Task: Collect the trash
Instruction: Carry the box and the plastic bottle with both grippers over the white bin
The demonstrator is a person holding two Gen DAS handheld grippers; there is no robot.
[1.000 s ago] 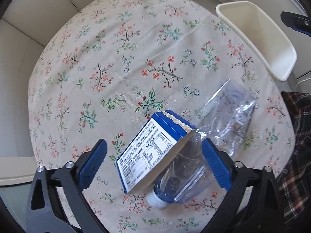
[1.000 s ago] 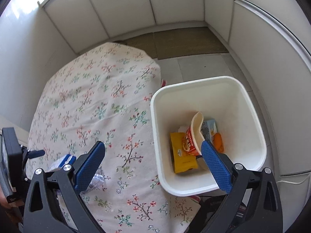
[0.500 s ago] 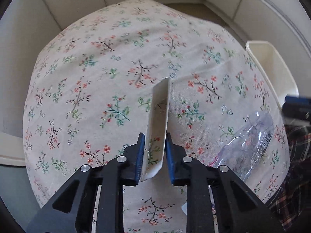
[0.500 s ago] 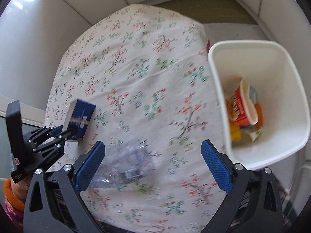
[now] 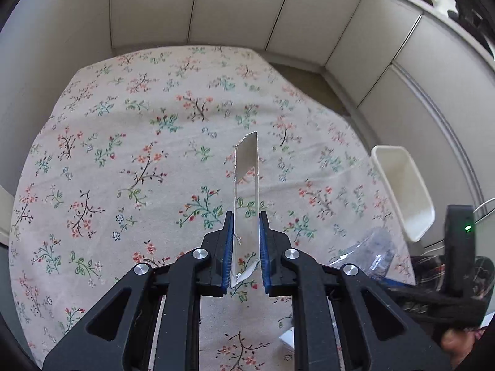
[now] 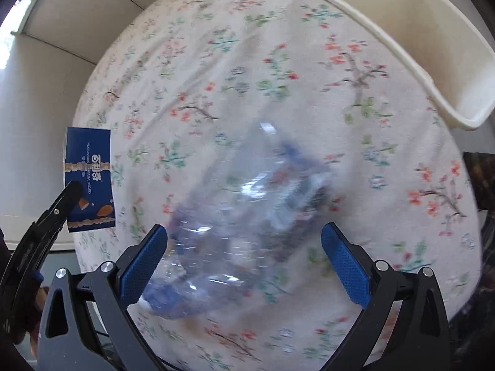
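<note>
Left wrist view, frame centre: the flattened blue-and-white cardboard snack box [image 5: 246,191] is clamped edge-on in the left tongs [image 5: 245,247], lifted above the floral-clothed worktop [image 5: 123,142]. Right tongs [image 6: 244,266] gape around the crushed clear plastic bottle [image 6: 247,216], ungripped. Both must yet reach the white plastic bin [image 5: 402,191] at right.

Soft, even daylight fills both views, brightest at the upper left corner of the right wrist view. That view is smeared by motion: the clear bottle [image 6: 247,225] between its tool's fingers is blurred. The left wrist view is sharp. Fisheye bending curves the wall panels, and the corners go black.
</note>
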